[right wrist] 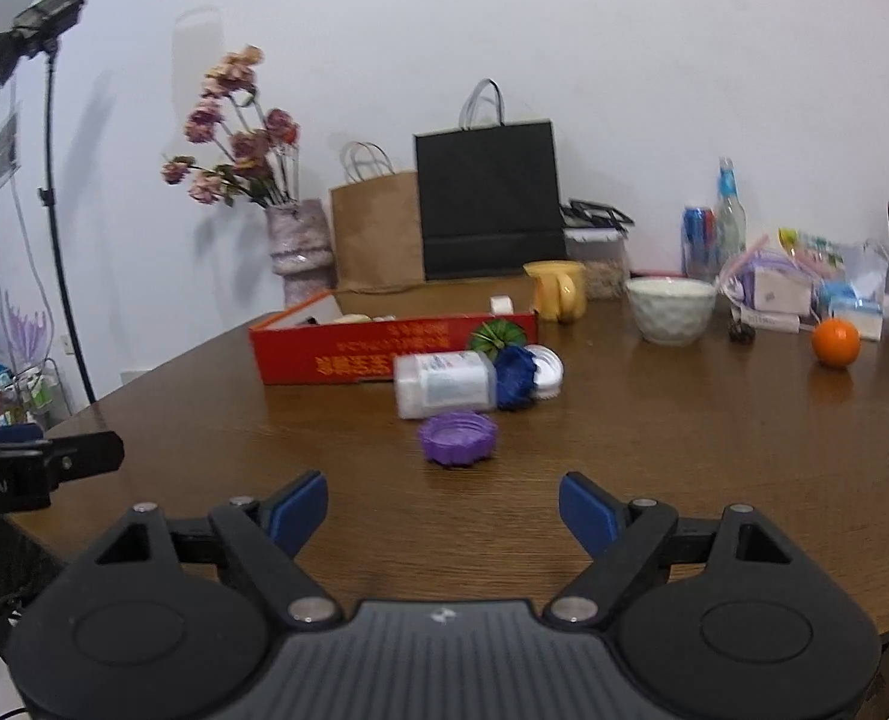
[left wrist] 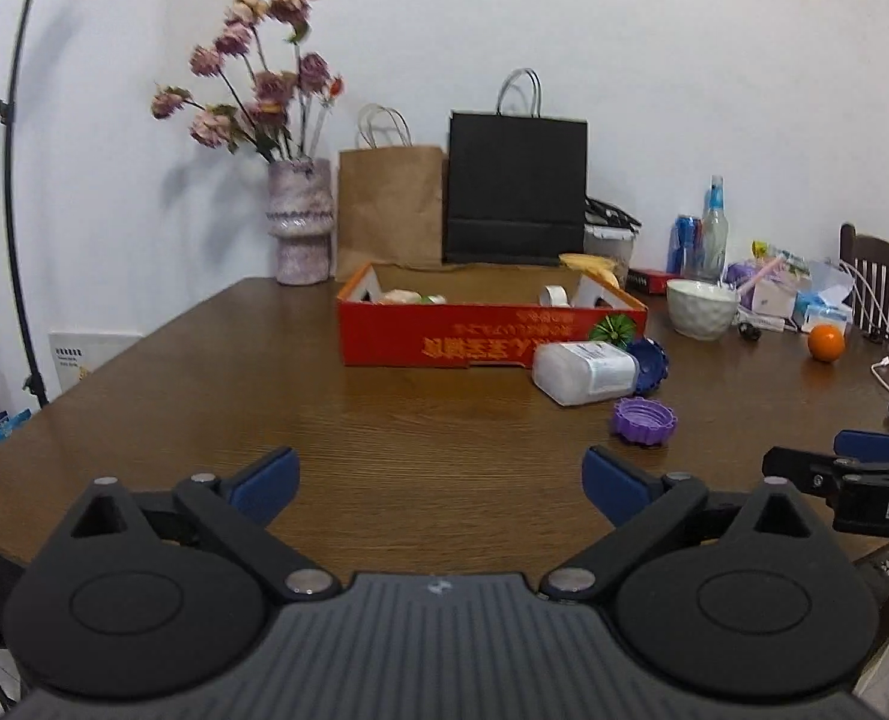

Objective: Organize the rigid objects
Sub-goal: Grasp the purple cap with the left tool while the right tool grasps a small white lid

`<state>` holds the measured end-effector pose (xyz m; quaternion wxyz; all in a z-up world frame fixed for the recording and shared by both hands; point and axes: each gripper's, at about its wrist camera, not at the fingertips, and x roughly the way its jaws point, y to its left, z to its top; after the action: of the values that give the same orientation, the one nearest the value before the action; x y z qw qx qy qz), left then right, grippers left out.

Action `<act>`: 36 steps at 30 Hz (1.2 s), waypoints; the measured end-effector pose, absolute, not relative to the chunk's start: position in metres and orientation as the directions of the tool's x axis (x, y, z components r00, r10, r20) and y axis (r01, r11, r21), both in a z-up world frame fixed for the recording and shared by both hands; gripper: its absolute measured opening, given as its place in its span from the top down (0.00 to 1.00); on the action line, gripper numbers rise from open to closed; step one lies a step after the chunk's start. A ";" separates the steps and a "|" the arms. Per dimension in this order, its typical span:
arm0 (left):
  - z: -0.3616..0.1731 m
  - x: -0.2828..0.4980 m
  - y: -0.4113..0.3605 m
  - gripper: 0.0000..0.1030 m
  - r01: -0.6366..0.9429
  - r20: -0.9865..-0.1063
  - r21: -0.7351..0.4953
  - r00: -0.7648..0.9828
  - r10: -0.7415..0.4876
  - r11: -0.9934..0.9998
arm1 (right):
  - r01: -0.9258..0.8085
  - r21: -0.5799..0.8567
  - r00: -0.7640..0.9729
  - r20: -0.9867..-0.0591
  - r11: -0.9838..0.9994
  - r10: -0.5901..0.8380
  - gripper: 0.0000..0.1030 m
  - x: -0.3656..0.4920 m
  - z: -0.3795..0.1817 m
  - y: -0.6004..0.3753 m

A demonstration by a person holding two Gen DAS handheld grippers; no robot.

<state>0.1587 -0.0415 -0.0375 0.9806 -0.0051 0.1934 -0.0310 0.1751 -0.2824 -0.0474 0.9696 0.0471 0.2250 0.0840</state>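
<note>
- Lying on its side on the brown wooden table (left wrist: 420, 432), a white plastic bottle (left wrist: 585, 372) was seen just in front of the red cardboard box (left wrist: 444, 336), toward that box's right end.
- A dark blue ridged cap (left wrist: 651, 363) was seen touching the bottle's right end, and in the right wrist view a white lid (right wrist: 546, 369) was seen just behind that cap.
- A purple cap (right wrist: 457, 438) was laid open side up on the table, just in front of the bottle and apart from both grippers.
- A green ribbed object (right wrist: 497, 333) was seen against the box's front wall, just behind the bottle.
- Small pale items were seen inside the box; they could not be identified.
- The left gripper (left wrist: 441, 477) was held over bare table with its blue pads wide apart and nothing between them.
- The right gripper (right wrist: 443, 507) was held likewise, jaws apart and empty, with the purple cap beyond its fingertips.
- Farther back, a white bowl (left wrist: 701, 309), an orange (left wrist: 826, 343), a yellow mug (right wrist: 557, 290), a vase of dried flowers (left wrist: 299, 222), a brown paper bag (left wrist: 389, 210) and a black paper bag (left wrist: 516, 186) were ranged toward the wall.
</note>
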 end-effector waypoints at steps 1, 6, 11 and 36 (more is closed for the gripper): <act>-0.039 0.165 -0.048 0.00 0.062 -0.384 -0.026 0.921 -0.067 0.998 | -0.140 0.129 0.883 -0.432 0.982 0.183 0.20 0.183 -0.048 -0.288; -0.047 0.207 -0.099 0.00 0.129 -0.405 -0.014 0.906 -0.124 0.992 | -0.125 0.124 0.893 -0.417 0.984 0.166 0.21 0.232 -0.039 -0.320; -0.058 0.258 -0.146 0.01 0.225 -0.439 -0.028 0.873 -0.214 0.974 | -0.121 0.135 0.883 -0.437 0.983 0.169 0.30 0.296 -0.031 -0.350; -0.077 0.337 -0.167 0.48 0.222 -0.549 -0.146 0.792 -0.266 0.964 | -0.185 0.173 0.795 -0.552 0.967 0.251 0.97 0.451 -0.072 -0.359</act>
<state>0.3366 -0.1669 -0.0772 0.9459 -0.0368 0.2954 -0.1291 0.4511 -0.3595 -0.0724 0.9459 0.0549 0.2984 0.1152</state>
